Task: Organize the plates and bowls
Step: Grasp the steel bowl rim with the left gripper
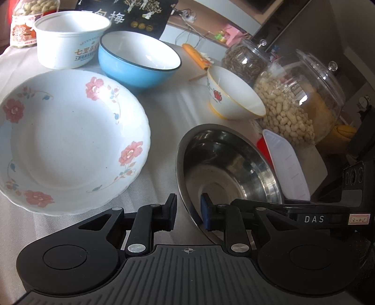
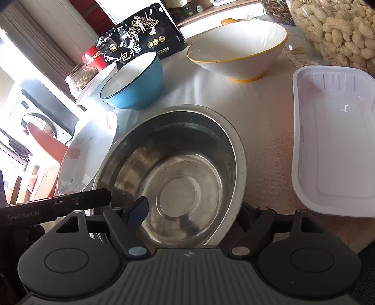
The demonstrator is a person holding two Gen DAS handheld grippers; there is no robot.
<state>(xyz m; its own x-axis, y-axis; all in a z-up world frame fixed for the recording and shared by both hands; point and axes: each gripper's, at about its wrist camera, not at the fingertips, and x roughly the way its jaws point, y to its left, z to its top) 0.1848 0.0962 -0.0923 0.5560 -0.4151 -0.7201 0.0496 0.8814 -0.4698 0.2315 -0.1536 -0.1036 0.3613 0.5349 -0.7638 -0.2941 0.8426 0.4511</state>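
A steel bowl (image 1: pixel 234 169) (image 2: pixel 178 164) sits on the white tablecloth, right of a floral plate (image 1: pixel 70 136) (image 2: pixel 82 154). My left gripper (image 1: pixel 188 211) straddles the bowl's near-left rim, one pad outside and the blue pad inside, shut on the rim. My right gripper (image 2: pixel 193 215) stands open across the bowl's near edge, its left finger (image 2: pixel 138 211) inside the bowl and its right finger outside, partly hidden by the rim. Behind stand a blue bowl (image 1: pixel 138 61) (image 2: pixel 136 79) and a white bowl with a yellow rim (image 1: pixel 232 93) (image 2: pixel 239 49).
A white paper tub (image 1: pixel 68 40) stands at the back left. A white plastic tray (image 2: pixel 335 140) (image 1: pixel 286 164) lies right of the steel bowl. A peanut jar (image 1: pixel 293 101), a seed jar (image 1: pixel 243 58) and a black bag (image 1: pixel 131 16) line the back.
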